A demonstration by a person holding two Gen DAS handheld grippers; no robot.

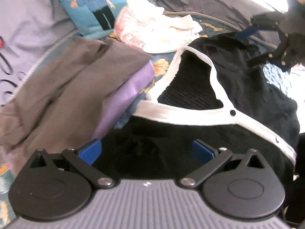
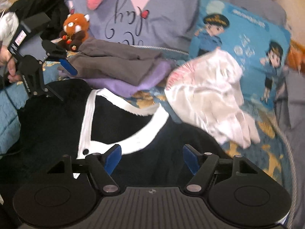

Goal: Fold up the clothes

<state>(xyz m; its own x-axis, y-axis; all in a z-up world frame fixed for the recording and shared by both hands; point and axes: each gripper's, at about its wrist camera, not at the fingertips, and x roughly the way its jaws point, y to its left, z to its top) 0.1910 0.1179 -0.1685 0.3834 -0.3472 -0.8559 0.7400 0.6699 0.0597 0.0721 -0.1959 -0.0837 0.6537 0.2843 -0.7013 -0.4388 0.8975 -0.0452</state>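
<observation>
Both wrist views look steeply down (close) on black cardigan (image 1: 247, 87).

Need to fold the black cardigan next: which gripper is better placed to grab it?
Probably the left gripper: open, with only black cardigan cloth between its pads. The right gripper, also open, straddles the white trim.

A bedroom in a home is shown; a bed is covered by a blue quilt (image 2: 266, 133) printed with yellow flowers; a lilac pillow (image 2: 152, 9) with black script is propped at its head, and a blue cushion (image 2: 238, 43) printed with cartoon officers is set beside it; a plush red panda (image 2: 75, 31) is seated near the pillow; clothes are spread over the quilt, among them a folded grey and purple stack (image 2: 122, 64) and a crumpled white garment (image 2: 209, 99).
</observation>
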